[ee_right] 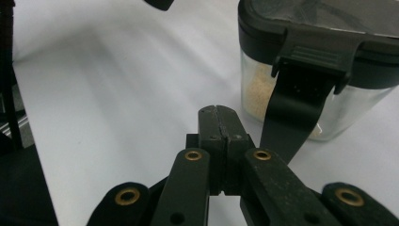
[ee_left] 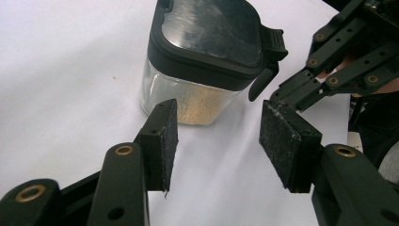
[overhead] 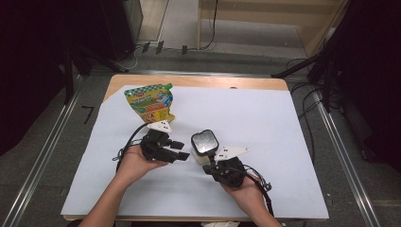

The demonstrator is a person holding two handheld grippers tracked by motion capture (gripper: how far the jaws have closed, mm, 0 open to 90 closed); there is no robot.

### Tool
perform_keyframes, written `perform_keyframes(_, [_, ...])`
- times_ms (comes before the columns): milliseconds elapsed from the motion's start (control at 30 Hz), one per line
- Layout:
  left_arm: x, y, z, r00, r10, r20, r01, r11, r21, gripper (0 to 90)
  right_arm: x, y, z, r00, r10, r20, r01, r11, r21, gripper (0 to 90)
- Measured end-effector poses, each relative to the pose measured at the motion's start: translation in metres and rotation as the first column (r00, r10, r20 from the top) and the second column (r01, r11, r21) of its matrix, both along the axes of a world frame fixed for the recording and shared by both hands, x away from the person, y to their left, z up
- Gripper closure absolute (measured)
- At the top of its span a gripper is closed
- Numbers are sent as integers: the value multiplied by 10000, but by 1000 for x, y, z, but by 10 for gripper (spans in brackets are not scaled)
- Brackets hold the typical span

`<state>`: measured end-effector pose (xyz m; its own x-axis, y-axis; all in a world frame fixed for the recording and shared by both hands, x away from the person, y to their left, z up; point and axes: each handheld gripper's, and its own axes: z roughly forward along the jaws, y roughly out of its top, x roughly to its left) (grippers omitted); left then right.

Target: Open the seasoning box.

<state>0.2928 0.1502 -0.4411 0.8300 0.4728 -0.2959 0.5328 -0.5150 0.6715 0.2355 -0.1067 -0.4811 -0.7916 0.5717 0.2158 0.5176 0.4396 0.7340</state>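
A clear container [overhead: 204, 144] with a black clip lid stands on the white sheet and holds tan granules. In the left gripper view the container [ee_left: 207, 52] stands just ahead of my left gripper [ee_left: 219, 122], which is open with nothing between its pads. My left gripper [overhead: 182, 150] lies to the container's left in the high view. My right gripper [ee_right: 219, 113] is shut with nothing in it. Its tips sit just left of the lid's hanging clasp [ee_right: 296, 113] on the container [ee_right: 320, 56]. From above, my right gripper [overhead: 210, 165] is at the container's near side.
A green and yellow snack pouch [overhead: 150, 101] stands at the back left of the white sheet [overhead: 265, 123]. The wooden table edge [overhead: 198, 81] runs along the far side. Cables and dark stands lie on the floor beyond.
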Motion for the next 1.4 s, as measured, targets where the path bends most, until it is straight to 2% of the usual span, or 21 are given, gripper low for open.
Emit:
perform_keyframes(133, [0,0,-3,10000,-19,-68,19,10000,4,462,3,2,-2,9998,-165,-62,165,9999,-2,900])
perform_keyframes(267, [0,2,-3,10000,-43,35,44,9995,-301,516,6,-2,-3,9996,-240,-178,240,9997,16,900])
perform_keyframes(367, [0,2,-5,9999,-154,-35,152,9987,-479,531,6,-4,-3,9995,-295,-150,294,9995,-61,900])
perform_keyframes(433, [0,2,-6,9999,-143,25,143,9995,-271,537,7,-5,-3,9993,-313,-219,312,9995,-68,900])
perform_keyframes(600, [0,3,-5,9999,-73,121,76,9997,-221,520,8,-7,-2,9989,-420,-210,417,9990,-169,900])
perform_keyframes(833, [4,4,-7,9992,-86,-380,83,9999,-80,504,13,-18,-2,9973,-662,-325,654,9975,-270,900])
perform_keyframes(967, [9,5,-8,9924,242,-1210,-313,9979,-570,512,17,-27,-1,9955,-888,-333,879,9957,-288,900])
perform_keyframes(1067, [9,6,-7,9963,202,-836,-263,9970,-724,525,20,-34,-1,9938,-1041,-387,1030,9943,-276,900])
perform_keyframes(1167, [6,3,-6,9994,97,-341,-113,9988,-471,515,24,-40,-1,9921,-1179,-419,1166,9926,-324,900])
perform_keyframes(1267, [6,1,-6,10000,55,-9,-56,9992,-384,496,29,-47,-2,9908,-1302,-376,1290,9911,-341,900])
perform_keyframes(1400, [6,-4,-8,10000,-69,-2,69,9995,-315,492,35,-56,-1,9870,-1536,-464,1522,9878,-325,900])
